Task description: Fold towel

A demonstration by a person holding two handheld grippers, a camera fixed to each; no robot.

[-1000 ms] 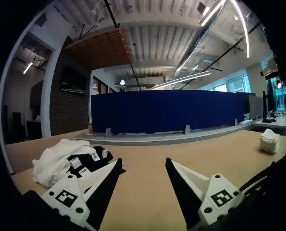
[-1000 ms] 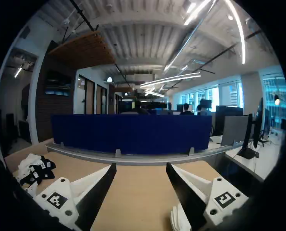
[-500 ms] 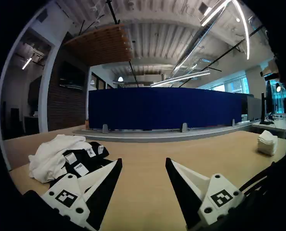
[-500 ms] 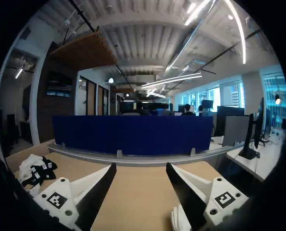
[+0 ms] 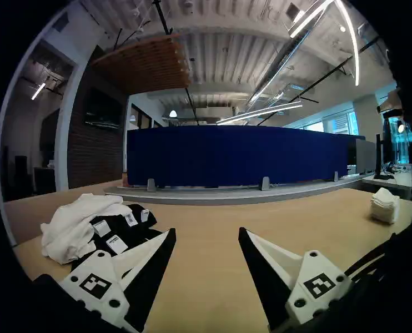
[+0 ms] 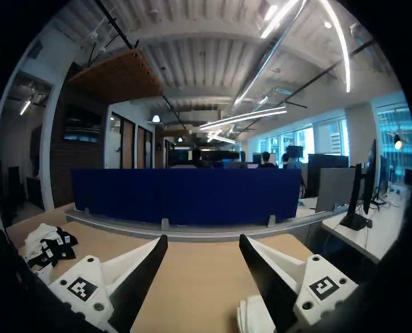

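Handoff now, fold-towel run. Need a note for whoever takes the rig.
Left gripper: open, empty, above the table.
Right gripper: open, empty.
A crumpled pile of white and black cloths lies at the table's left. A folded white stack sits at its right, beside the right gripper's finger.
Done: some towels look already folded and stacked.
Left: nothing from the pile is gripped yet; take one and fold it.

Tan table (image 5: 217, 219): towel heap (image 5: 75, 227), folded stack (image 5: 385, 204)

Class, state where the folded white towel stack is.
In the left gripper view, the folded white towel stack sits far right on the wooden table, opposite the crumpled pile.
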